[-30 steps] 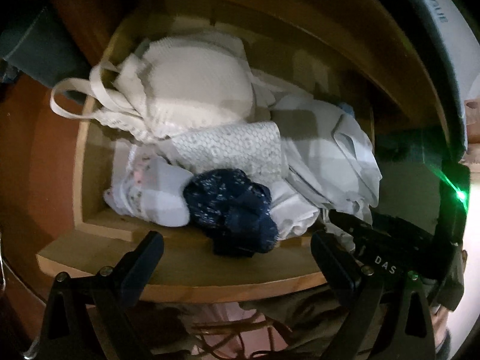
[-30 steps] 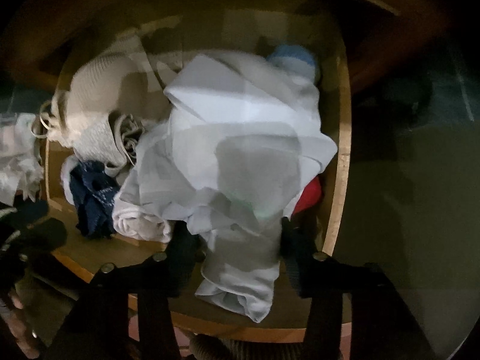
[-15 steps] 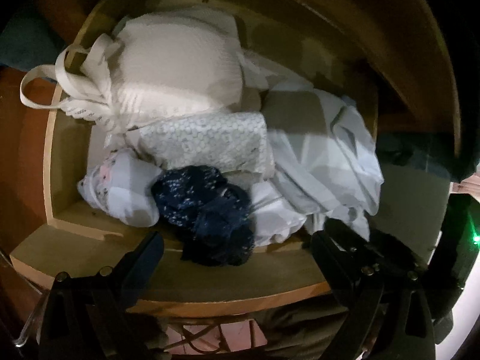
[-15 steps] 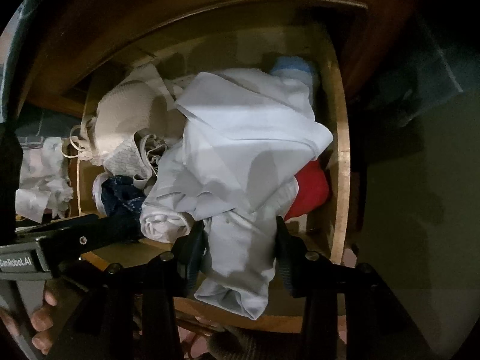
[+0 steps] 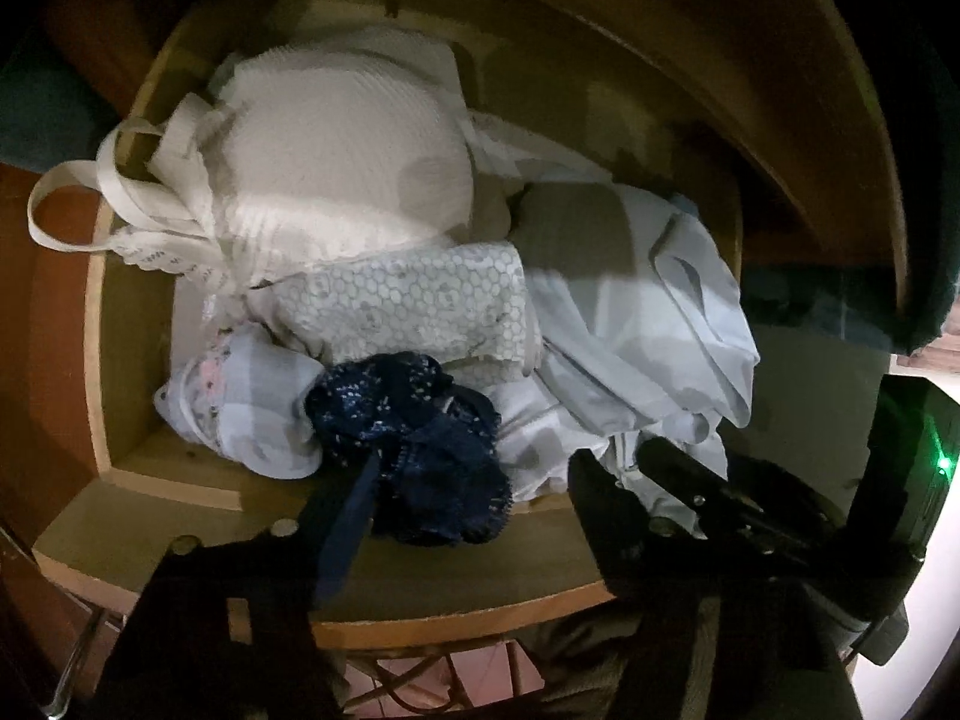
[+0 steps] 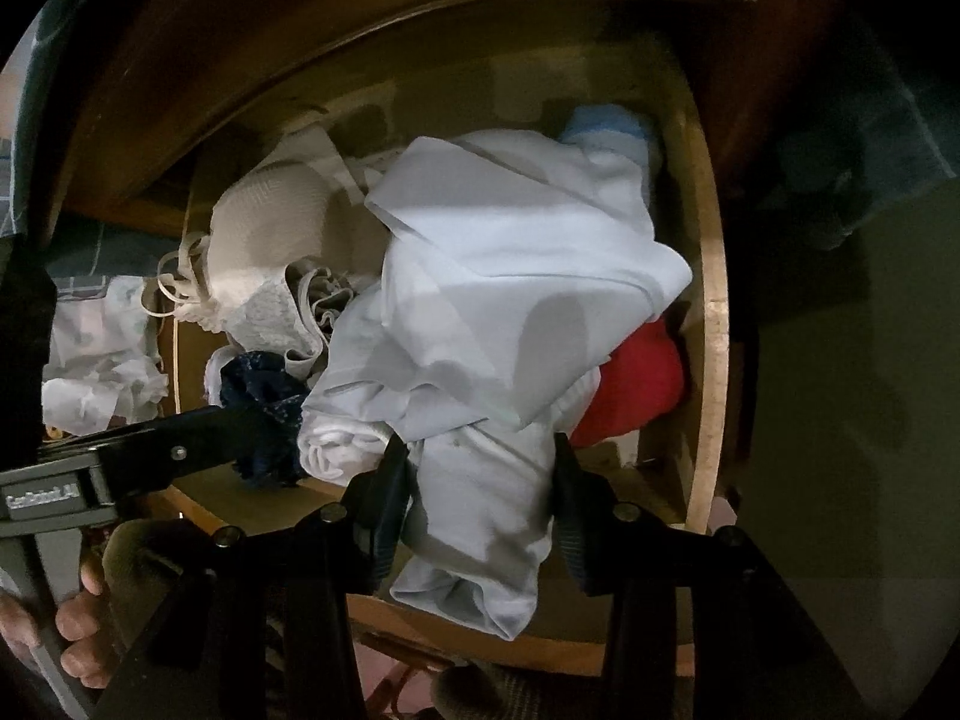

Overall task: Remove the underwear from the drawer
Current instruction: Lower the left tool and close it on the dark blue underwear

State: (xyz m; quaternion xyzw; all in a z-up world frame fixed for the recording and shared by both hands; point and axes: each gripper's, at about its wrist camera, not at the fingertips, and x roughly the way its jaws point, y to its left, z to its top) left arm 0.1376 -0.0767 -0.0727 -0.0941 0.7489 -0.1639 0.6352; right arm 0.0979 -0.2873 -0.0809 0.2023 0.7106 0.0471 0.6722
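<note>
The open wooden drawer [image 5: 180, 474] holds a pile of underwear. Navy lace underwear [image 5: 420, 444] lies at the drawer's front edge, between the fingers of my left gripper [image 5: 456, 516], which stands open around it; a navy strap hangs over the front board. It also shows in the right wrist view [image 6: 264, 402]. My right gripper [image 6: 480, 504] has its fingers narrowed on a pale blue-white garment [image 6: 480, 504] that drapes over the drawer front. The same garment [image 5: 648, 324] fills the drawer's right side in the left wrist view.
A white bra [image 5: 336, 162] with looping straps lies at the back left. A patterned white folded piece [image 5: 414, 300] and a floral pale bundle [image 5: 240, 396] lie in the middle and left. A red garment [image 6: 636, 390] and a light blue one [image 6: 606, 126] sit at the right wall.
My left gripper has moved forward, and the navy underwear now lies between its fingers. My right gripper has closed in on the pale garment and drawn it slightly over the drawer front.
</note>
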